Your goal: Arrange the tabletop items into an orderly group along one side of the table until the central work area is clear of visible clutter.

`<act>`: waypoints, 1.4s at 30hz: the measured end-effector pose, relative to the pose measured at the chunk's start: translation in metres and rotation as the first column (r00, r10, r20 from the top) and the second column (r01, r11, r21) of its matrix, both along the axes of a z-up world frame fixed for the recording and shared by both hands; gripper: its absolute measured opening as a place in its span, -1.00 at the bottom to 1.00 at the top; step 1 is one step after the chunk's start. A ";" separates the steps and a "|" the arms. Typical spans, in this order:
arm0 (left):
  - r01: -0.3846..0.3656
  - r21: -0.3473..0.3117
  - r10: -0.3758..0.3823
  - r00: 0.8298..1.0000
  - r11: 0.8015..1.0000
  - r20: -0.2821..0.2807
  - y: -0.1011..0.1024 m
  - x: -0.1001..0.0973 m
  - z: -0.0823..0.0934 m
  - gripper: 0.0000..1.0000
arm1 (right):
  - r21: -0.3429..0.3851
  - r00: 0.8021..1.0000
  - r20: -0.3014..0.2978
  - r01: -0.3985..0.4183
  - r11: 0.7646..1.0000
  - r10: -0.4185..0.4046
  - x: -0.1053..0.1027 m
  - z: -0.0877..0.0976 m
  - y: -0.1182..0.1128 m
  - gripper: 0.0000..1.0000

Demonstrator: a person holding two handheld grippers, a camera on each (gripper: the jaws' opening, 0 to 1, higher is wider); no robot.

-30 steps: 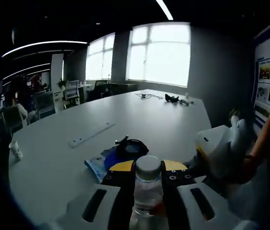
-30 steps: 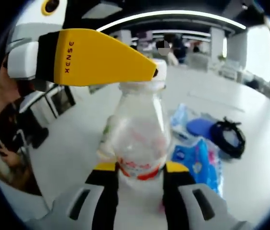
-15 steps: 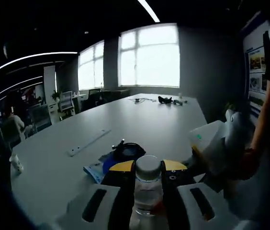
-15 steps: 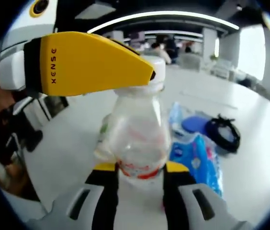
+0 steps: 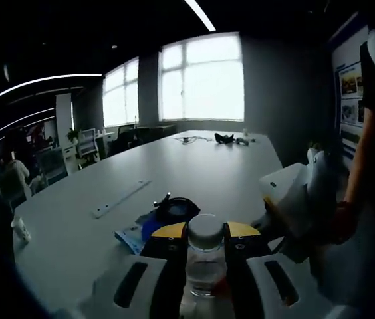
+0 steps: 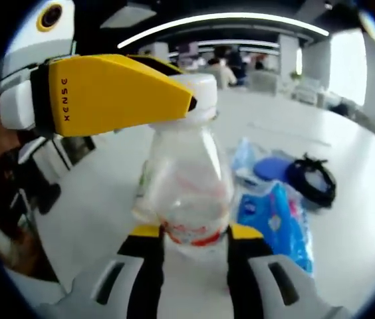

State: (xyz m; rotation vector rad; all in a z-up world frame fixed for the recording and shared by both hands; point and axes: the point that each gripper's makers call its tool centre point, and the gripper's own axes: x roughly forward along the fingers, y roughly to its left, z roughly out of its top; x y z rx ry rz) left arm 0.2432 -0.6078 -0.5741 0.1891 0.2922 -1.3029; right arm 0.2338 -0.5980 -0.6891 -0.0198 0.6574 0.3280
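Here we see the tabletop [image 5: 207, 166] lying wide and bare beyond the blue packet [image 6: 277, 222] and black cord coil [image 6: 312, 181]. Since a second ago, little has changed. Both tongs clamp the clear bottle [image 6: 187, 186]: right tongs [image 6: 189, 247] at its body, left tongs [image 5: 205, 247] at its cap.

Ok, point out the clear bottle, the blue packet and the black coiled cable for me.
clear bottle [image 6: 189, 183], right gripper view, on its see-through body.
blue packet [image 6: 277, 222], right gripper view, on the middle of its wrapper.
black coiled cable [image 6: 312, 182], right gripper view, on the ring of the coil.
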 end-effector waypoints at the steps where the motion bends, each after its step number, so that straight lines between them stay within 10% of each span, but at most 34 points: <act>1: -0.019 -0.006 0.019 0.999 1.000 -0.029 0.000 0.000 -0.001 -0.59 | -0.008 1.000 0.005 -0.010 1.000 0.010 0.000 0.000 0.000 -0.34; 10: -0.183 -0.072 0.176 0.979 0.980 -0.102 0.006 0.009 0.006 -0.31 | -0.009 0.995 0.084 -0.051 0.999 0.051 0.005 0.017 0.000 -0.17; 24: -0.500 -0.160 0.437 0.844 0.851 -0.312 0.020 0.021 -0.008 0.32 | -0.010 0.979 0.141 -0.148 0.989 0.148 0.004 0.026 -0.001 0.76; 42: -0.586 -0.138 0.537 0.797 0.799 -0.277 0.026 0.013 -0.020 0.75 | -0.015 0.946 0.149 -0.289 0.957 0.288 -0.020 0.032 -0.008 1.00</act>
